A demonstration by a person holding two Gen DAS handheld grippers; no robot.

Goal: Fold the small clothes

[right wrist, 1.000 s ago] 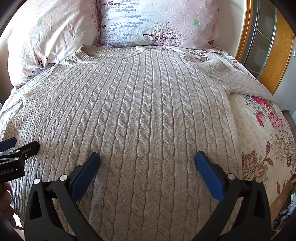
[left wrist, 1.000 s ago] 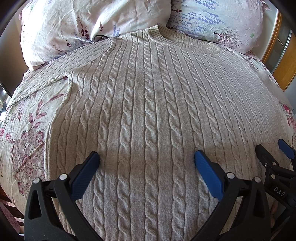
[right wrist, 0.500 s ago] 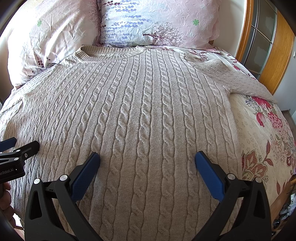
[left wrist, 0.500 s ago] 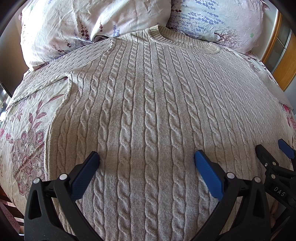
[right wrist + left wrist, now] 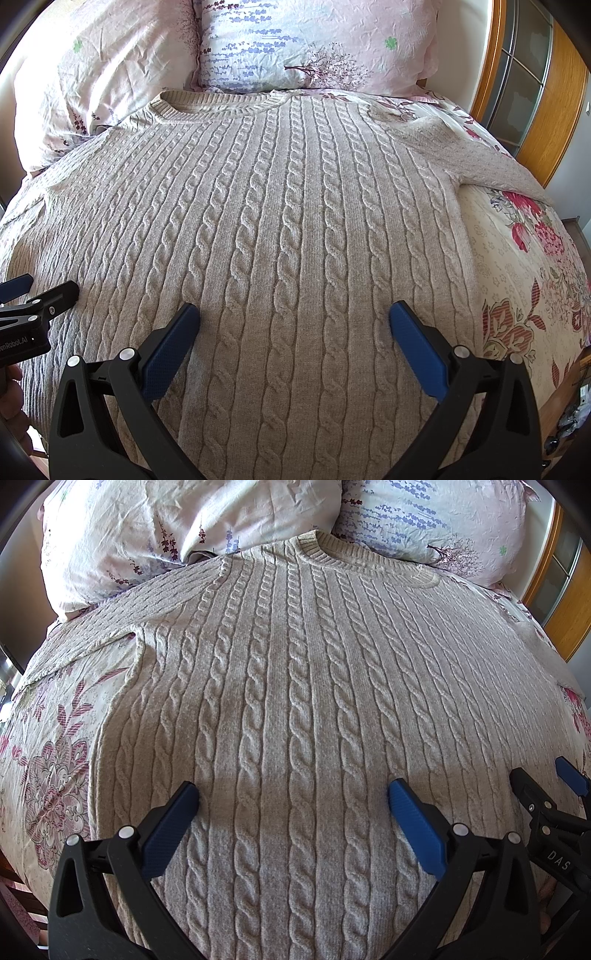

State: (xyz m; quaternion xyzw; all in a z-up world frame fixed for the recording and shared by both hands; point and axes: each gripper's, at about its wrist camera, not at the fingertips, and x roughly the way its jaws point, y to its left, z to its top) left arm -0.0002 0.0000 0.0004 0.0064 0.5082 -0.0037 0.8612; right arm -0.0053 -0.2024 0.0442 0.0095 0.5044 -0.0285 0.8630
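A beige cable-knit sweater point(image 5: 295, 701) lies flat and face up on the bed, collar toward the pillows, sleeves spread to both sides. It also fills the right wrist view point(image 5: 288, 229). My left gripper point(image 5: 293, 794) is open and empty, hovering over the sweater's lower left part. My right gripper point(image 5: 295, 314) is open and empty over the lower right part. Each gripper shows at the edge of the other's view: the right one point(image 5: 546, 797) and the left one point(image 5: 33, 295).
Two floral pillows point(image 5: 295, 40) lie at the head of the bed behind the collar. The floral bedsheet point(image 5: 524, 280) shows at both sides of the sweater. A wooden door frame point(image 5: 554, 92) stands at the far right.
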